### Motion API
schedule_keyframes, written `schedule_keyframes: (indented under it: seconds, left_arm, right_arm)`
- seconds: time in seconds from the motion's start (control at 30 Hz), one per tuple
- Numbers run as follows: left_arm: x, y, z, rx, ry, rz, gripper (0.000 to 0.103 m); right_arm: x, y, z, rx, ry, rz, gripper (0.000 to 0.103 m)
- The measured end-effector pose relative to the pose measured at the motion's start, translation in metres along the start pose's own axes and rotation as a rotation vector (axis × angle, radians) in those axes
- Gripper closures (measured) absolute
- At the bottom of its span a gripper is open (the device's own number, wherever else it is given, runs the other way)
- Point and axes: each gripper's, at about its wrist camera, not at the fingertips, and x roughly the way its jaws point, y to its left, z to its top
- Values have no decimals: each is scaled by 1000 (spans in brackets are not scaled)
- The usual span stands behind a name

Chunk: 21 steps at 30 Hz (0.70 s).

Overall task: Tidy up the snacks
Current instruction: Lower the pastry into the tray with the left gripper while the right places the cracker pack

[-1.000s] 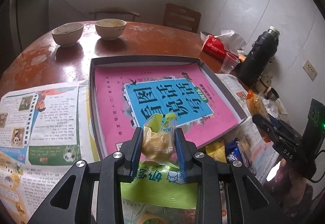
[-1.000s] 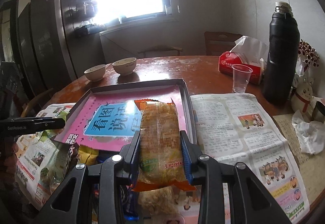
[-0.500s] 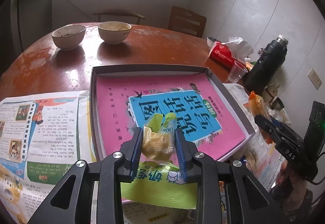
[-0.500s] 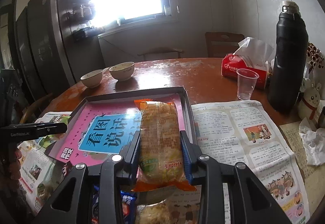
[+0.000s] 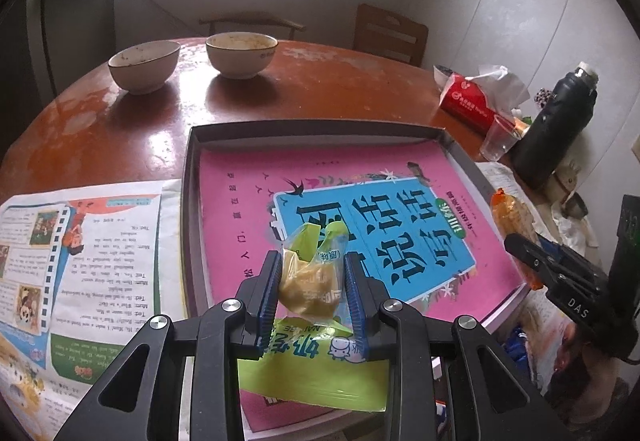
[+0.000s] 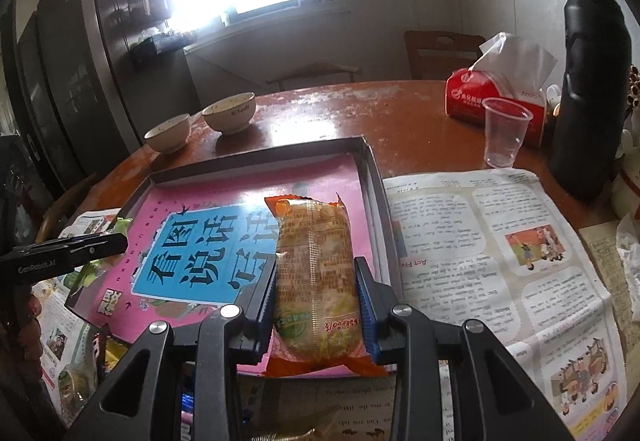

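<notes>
At the far left, a newspaper sheet (image 5: 80, 261) lies flat on the round red-brown table (image 5: 320, 89), with two bowls (image 5: 144, 67) beyond it. Your left gripper (image 5: 310, 283) has its fingers (image 5: 269, 289) pressed closed on a small green-and-yellow snack packet (image 5: 310, 277), held over the near edge of a shallow grey tray (image 5: 192, 161). A pink book with a blue label (image 5: 360, 209) fills the tray. Further right, your right gripper (image 6: 316, 297) has its fingers (image 6: 366, 305) clamped on the sides of a long orange-edged snack bag (image 6: 316, 261), which points away from you above the tray's right side. Another newspaper (image 6: 500, 241) lies to the right, then a clear plastic cup (image 6: 504, 137), a red tissue pack (image 6: 472, 97) and a black flask (image 6: 592, 89).
</notes>
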Motion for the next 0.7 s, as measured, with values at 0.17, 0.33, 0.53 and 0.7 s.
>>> schedule_keyframes:
  seconds: [0.17,0.33,0.53,0.7]
  left_arm:
    - [7,-1,-3,4,22,-5,71]
    - [10,-2,-4,4,32,-5,70]
    - [11,-2,-4,7,36,-5,70]
    - [11,-2,-4,9,41,-7,70]
  right_arm:
    - [10,0,0,-1,23,-15,67]
    - [17,-3,-1,1,39,-40,67]
    - [19,-1,-1,-11,44,-55,66]
    - [18,2,-2,-16,51,-47,66]
